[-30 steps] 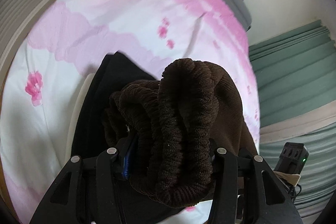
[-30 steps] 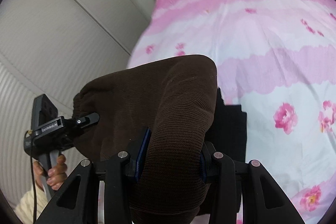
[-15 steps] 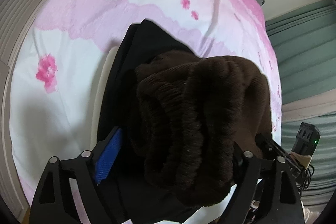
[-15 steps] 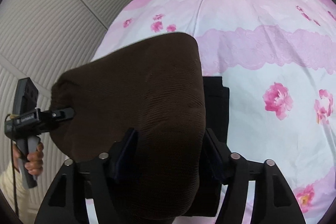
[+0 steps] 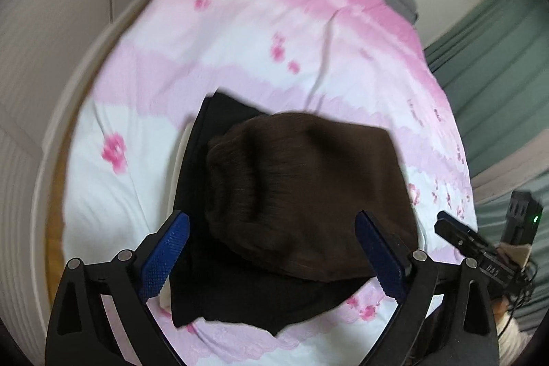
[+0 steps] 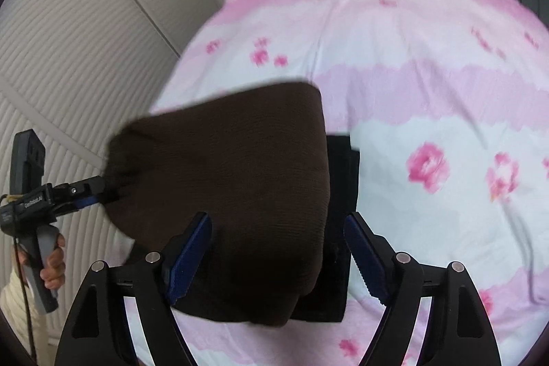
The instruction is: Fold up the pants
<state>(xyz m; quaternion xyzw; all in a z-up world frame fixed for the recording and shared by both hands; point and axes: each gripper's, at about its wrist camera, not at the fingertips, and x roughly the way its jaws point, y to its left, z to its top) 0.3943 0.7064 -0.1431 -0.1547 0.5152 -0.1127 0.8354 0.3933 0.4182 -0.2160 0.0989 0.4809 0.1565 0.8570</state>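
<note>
Pants [image 5: 308,194] — brown folded bundle, directly ahead of left gripper [image 5: 274,249], between its spread fingers, atop black garment [image 5: 257,304] on bedspread [image 5: 274,40]. Long axis crosswise, gripper to gripper. Right gripper [image 6: 278,256] — spread too, equally near.

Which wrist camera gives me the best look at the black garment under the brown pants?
The left wrist view: the black garment shows along the brown pants' left and near edges, lying on the pink bedspread. The right wrist view shows only a narrow black strip at the pants' right edge.
</note>
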